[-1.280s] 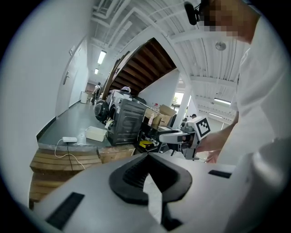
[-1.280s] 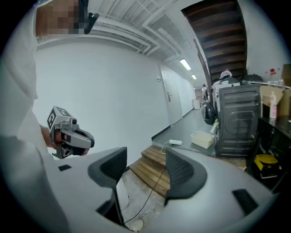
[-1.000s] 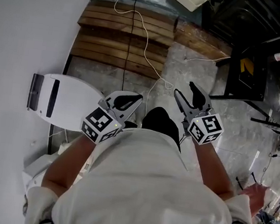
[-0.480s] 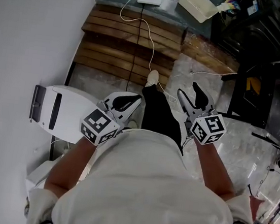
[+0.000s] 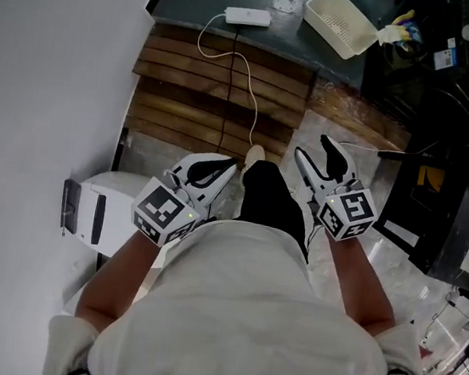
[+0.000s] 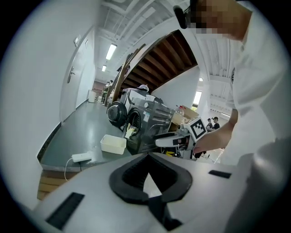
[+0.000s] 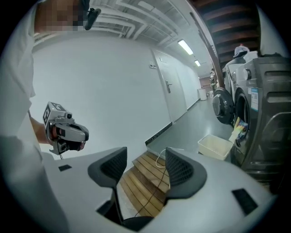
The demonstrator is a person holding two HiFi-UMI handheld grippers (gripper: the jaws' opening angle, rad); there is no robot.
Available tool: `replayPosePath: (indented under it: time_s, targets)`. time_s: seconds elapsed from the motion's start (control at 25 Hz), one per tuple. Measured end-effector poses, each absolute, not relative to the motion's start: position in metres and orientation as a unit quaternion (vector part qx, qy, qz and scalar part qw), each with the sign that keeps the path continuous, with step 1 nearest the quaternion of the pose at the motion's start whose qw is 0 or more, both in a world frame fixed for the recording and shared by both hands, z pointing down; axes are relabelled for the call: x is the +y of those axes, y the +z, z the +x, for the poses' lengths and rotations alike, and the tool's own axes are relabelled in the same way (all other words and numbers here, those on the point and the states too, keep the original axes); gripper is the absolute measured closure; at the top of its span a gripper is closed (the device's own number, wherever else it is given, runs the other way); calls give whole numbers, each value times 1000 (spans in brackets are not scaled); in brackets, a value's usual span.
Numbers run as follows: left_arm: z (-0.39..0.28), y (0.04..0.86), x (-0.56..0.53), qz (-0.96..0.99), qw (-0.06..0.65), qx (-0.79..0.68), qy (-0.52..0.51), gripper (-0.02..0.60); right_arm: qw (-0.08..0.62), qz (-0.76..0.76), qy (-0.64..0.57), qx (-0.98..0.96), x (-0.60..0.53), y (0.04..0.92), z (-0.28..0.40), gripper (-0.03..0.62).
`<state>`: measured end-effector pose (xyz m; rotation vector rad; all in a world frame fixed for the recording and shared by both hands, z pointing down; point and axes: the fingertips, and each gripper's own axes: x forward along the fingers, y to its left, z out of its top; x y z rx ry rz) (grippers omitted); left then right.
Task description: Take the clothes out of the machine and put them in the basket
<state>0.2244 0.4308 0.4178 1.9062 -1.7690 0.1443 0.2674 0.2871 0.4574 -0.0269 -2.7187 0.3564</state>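
Note:
A white basket [image 5: 342, 21] stands on the grey floor beyond the wooden steps; it also shows in the left gripper view [image 6: 113, 144] and the right gripper view [image 7: 215, 146]. Beside it is a dark washing machine [image 6: 148, 122] [image 7: 268, 113] with pale clothes [image 6: 131, 132] [image 7: 239, 129] hanging from its door. My left gripper [image 5: 230, 166] [image 6: 148, 157] is held out in front of my body, shut and with nothing in it. My right gripper [image 5: 313, 147] [image 7: 146, 152] is level with it, open, only air between its pads. Both are well short of the basket.
Wooden steps [image 5: 215, 77] lie straight ahead, with a white cable and power strip [image 5: 247, 16] running over them. A white wall and a white appliance [image 5: 107, 208] are at the left. Black racks and stands [image 5: 439, 192] crowd the right.
The steps, the basket and the machine have drawn nearer as the person walks forward, one leg stepping out. Both grippers keep the same pose and jaw setting.

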Motion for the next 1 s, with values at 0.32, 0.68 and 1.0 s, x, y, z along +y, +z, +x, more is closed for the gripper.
replayPosePath:
  time_s: [0.32, 0.68, 1.0]
  targets:
    - [155, 350, 311, 716, 250, -648, 69, 584, 183, 14, 127, -975, 170, 406, 202, 344]
    - [133, 316, 260, 744, 249, -612, 102, 584, 153, 44, 135, -978, 120, 370, 175, 344]
    - [89, 313, 213, 789, 241, -556, 100, 584, 175, 97, 150, -968, 84, 385, 146, 344]
